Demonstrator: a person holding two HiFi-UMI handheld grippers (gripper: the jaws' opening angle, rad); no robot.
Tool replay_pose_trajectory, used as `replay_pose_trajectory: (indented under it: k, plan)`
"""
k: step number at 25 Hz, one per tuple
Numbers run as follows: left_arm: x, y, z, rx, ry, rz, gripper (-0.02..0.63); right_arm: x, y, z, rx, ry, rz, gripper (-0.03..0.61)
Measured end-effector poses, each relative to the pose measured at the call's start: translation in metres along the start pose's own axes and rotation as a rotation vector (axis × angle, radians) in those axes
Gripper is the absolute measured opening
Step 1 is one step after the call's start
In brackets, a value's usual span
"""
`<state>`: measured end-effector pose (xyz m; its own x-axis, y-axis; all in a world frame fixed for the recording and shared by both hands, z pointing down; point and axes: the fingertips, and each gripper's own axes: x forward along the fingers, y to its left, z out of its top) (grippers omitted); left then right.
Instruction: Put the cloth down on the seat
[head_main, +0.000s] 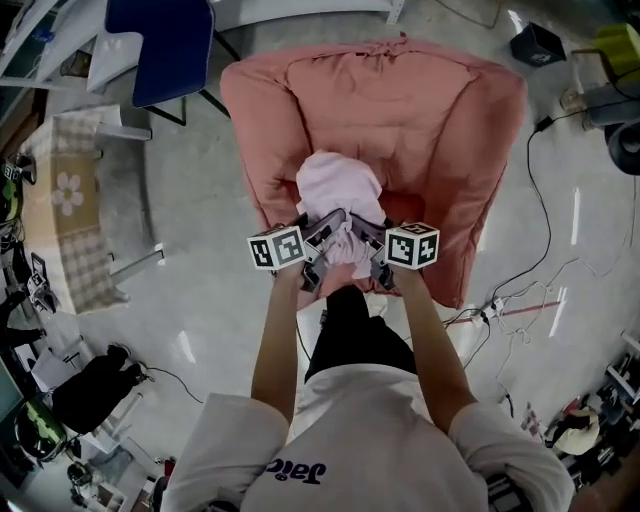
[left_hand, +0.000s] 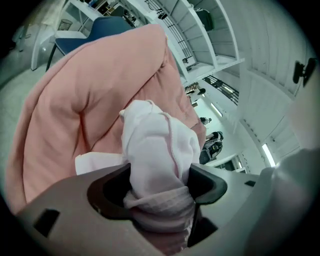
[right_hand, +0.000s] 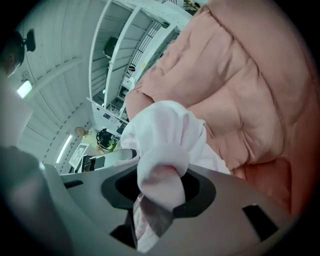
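Observation:
A pale pink cloth (head_main: 340, 190) is bunched up over the front of the seat of a pink armchair (head_main: 400, 110). My left gripper (head_main: 322, 235) is shut on the cloth (left_hand: 160, 150), which bulges out thick between its jaws. My right gripper (head_main: 368, 238) is shut on another fold of the same cloth (right_hand: 165, 145). The two grippers sit close together at the seat's front edge, above the person's knees. In the left gripper view the armchair's back (left_hand: 90, 85) fills the left side; in the right gripper view the armchair's cushion (right_hand: 250, 85) fills the right.
A blue chair (head_main: 160, 45) stands at the back left, next to a low table with a checked cloth (head_main: 65, 220). Black cables (head_main: 540, 210) and a power strip (head_main: 492, 308) lie on the floor at the right. White shelving (right_hand: 125, 55) stands behind.

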<state>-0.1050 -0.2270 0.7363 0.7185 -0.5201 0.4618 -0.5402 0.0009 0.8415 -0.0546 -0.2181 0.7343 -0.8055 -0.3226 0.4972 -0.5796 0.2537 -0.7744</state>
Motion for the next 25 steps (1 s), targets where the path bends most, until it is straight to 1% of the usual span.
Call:
replay_pose_trajectory:
  k: [2,5,9,12,13,16,18,20,22,25]
  plan:
    - [0.014,0.025,-0.014,-0.017,0.034,0.032,0.321,0.011,-0.024,-0.016,0.021,0.027,-0.024,0.143]
    - [0.036,0.061,-0.033,-0.004,0.107,0.103,0.321,0.026,-0.061,-0.038,0.066,0.045,-0.063,0.143]
    - [0.058,0.106,-0.060,0.000,0.208,0.227,0.321,0.045,-0.103,-0.071,0.139,0.054,-0.118,0.141]
    - [0.068,0.140,-0.077,0.005,0.264,0.329,0.321,0.061,-0.130,-0.094,0.138,0.086,-0.169,0.140]
    - [0.071,0.149,-0.082,0.022,0.281,0.364,0.321,0.066,-0.138,-0.100,0.133,0.098,-0.184,0.140]
    - [0.076,0.169,-0.091,0.107,0.327,0.473,0.321,0.078,-0.155,-0.117,0.148,0.116,-0.208,0.140]
    - [0.079,0.175,-0.094,0.142,0.339,0.525,0.321,0.082,-0.163,-0.123,0.163,0.114,-0.210,0.144]
    - [0.080,0.177,-0.095,0.157,0.339,0.553,0.321,0.081,-0.168,-0.124,0.163,0.109,-0.214,0.156]
    - [0.082,0.176,-0.097,0.161,0.335,0.566,0.328,0.076,-0.175,-0.125,0.164,0.105,-0.228,0.196]
    - [0.085,0.171,-0.101,0.165,0.345,0.560,0.344,0.062,-0.184,-0.126,0.165,0.098,-0.258,0.256]
